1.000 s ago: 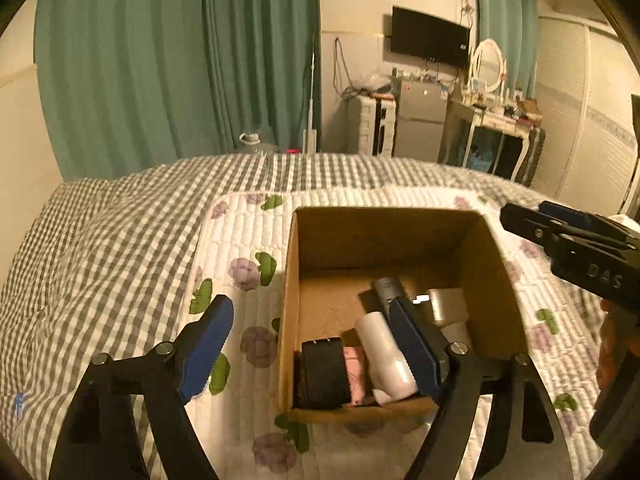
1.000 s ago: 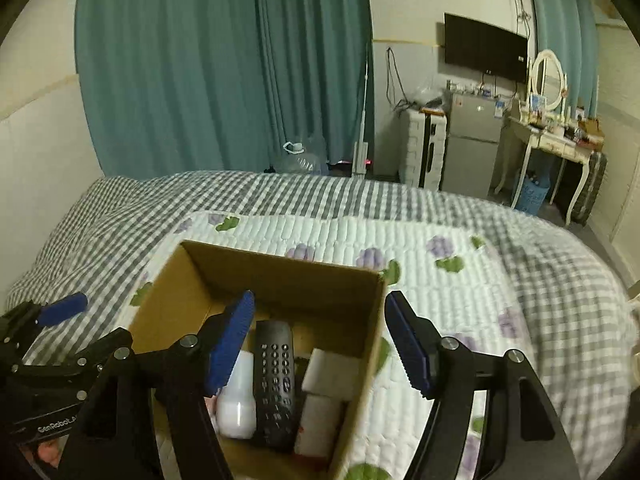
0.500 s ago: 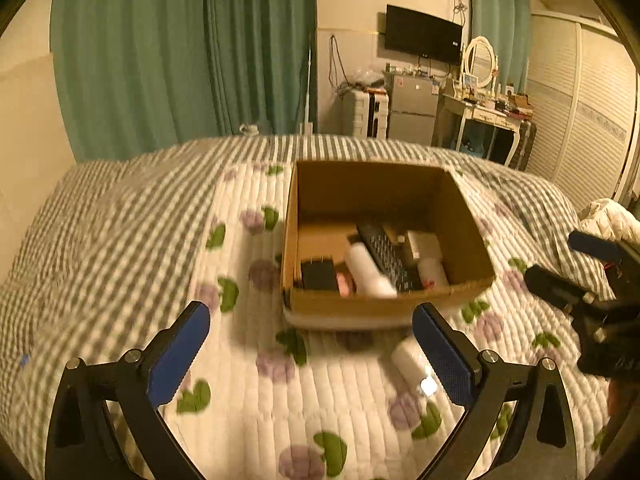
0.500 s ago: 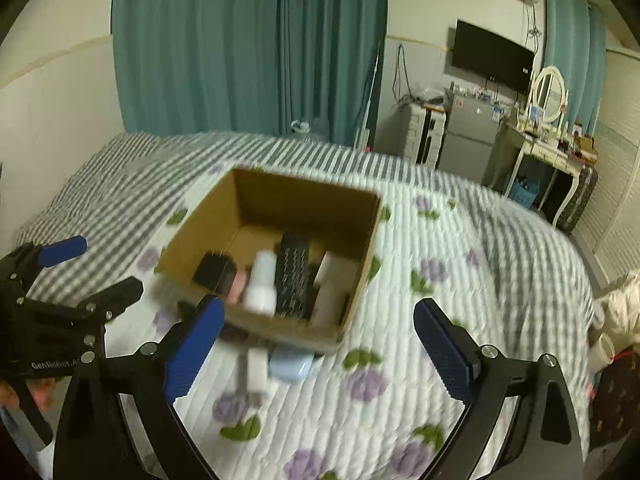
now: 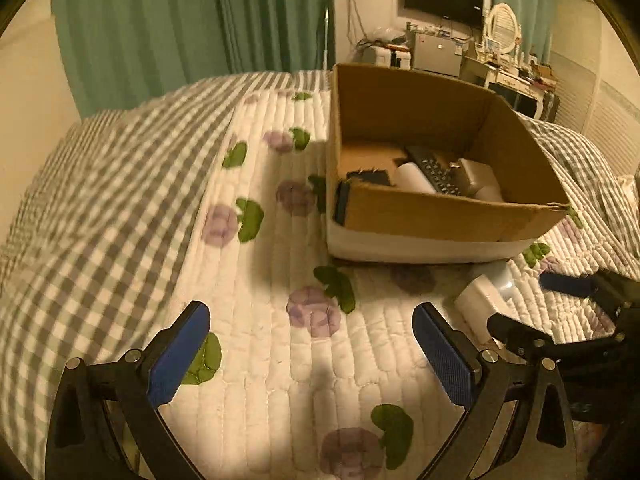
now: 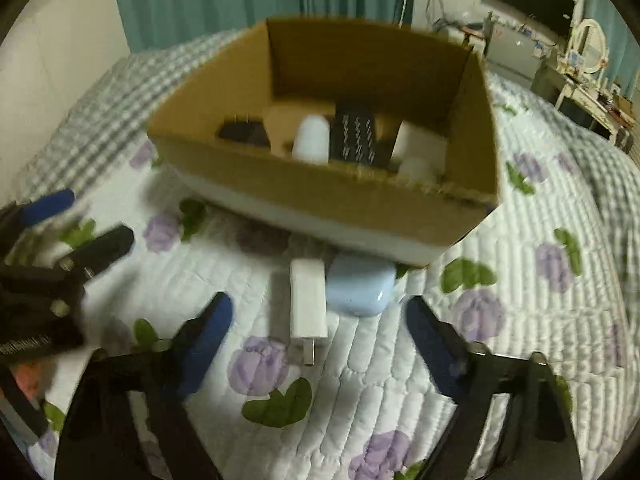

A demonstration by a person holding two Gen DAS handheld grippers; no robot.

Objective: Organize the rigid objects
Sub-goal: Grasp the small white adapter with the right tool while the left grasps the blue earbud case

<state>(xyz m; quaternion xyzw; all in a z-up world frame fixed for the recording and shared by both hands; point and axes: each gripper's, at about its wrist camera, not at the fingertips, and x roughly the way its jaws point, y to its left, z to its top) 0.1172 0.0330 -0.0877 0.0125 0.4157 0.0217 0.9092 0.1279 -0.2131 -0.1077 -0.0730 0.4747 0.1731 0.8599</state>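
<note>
Quilt (image 6: 400,360) below; both hand-held grippers (image 6: 316,344) hover agape.

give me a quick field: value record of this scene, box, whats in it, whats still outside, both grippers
surface: quilted floral bedspread
box: open cardboard box on the bedspread
in box: black remote, white bottle, black adapter, white items at the right end
outside box: white charger and pale blue case, side by side just in front of the box
left gripper: open, empty
right gripper: open, empty, fingers either side of the charger and case, above them

Dim warm indoor light; fisheye edges warped, corners black; right view motion-blurred, perhaps slightly overexposed.
</note>
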